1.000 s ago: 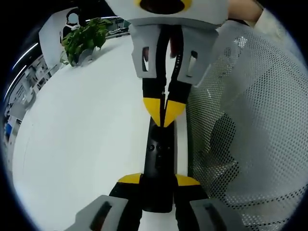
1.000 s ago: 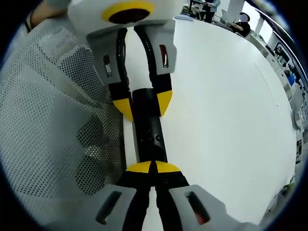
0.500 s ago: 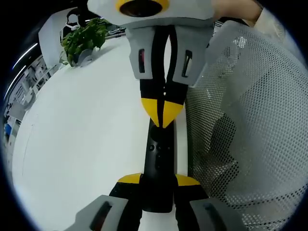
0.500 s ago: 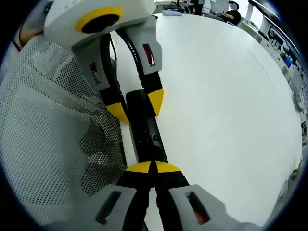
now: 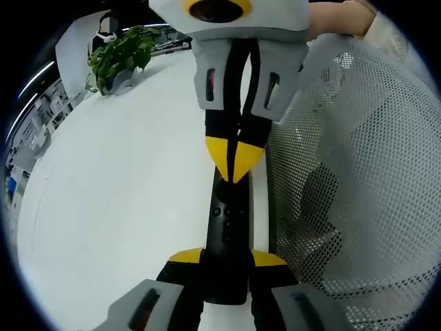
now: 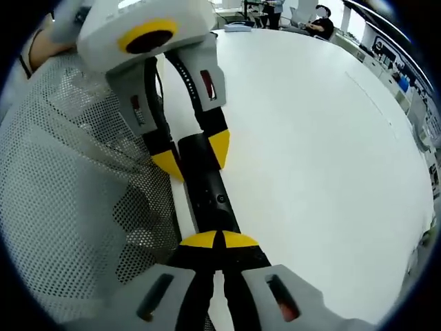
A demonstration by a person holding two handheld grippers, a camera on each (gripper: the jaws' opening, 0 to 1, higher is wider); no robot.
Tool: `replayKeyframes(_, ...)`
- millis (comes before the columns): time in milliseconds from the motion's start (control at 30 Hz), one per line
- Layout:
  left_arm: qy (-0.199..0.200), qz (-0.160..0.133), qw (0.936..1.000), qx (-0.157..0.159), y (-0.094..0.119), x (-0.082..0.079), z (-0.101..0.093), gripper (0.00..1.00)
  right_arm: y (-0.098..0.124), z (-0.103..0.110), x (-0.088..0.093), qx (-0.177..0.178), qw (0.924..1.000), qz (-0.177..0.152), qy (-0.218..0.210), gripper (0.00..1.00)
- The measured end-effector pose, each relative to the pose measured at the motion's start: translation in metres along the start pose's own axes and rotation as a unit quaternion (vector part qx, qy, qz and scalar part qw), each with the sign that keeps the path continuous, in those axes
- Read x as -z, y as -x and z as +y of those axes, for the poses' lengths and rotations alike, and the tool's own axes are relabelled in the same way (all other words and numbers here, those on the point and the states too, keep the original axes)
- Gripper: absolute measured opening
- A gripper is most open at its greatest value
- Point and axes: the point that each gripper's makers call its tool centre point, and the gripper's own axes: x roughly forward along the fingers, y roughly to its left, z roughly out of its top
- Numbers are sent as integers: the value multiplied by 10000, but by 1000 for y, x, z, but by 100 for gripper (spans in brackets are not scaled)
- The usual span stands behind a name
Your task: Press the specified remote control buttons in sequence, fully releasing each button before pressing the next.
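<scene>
L gripper (image 5: pixel 224 258) jaws pinch remote (image 5: pixel 227 227); R gripper (image 6: pixel 219 240) jaws pressed together on buttons. Risk: tips skid, hit wrong key.

A: The left gripper view looks along its jaws, close over the remote (image 5: pixel 227 234), facing the right gripper (image 5: pixel 234 162).

B: The right gripper view faces back, equally close. Both share the remote, the white table (image 6: pixel 310 138) and each other's gripper.
</scene>
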Motion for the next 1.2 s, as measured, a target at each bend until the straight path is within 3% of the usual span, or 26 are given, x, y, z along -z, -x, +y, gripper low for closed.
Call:
replayKeyframes(167, 41, -21, 10000, 5, 0, 0, 0, 24, -2, 3, -6, 17, 9998, -94, 148, 0)
replayKeyframes(367, 39, -26, 10000, 0, 0, 0, 0, 24, -5, 5, -8, 68, 9981, 226, 562, 0)
replayKeyframes(800, 30, -42, 10000, 38, 0, 0, 0, 24, -7, 2, -7, -119, 9979, 626, 73, 0)
replayKeyframes(933, 45, -55, 10000, 45, 0, 0, 0, 24, -5, 2, -5, -124, 9987, 489, -80, 0)
replayKeyframes(1033, 59, -71, 9999, 50, 0, 0, 0, 24, -4, 2, -5, -124, 9995, 159, -224, 0)
replayKeyframes(1200, 57, -68, 9999, 47, 0, 0, 0, 24, -4, 4, -7, -34, 9999, -38, 165, 0)
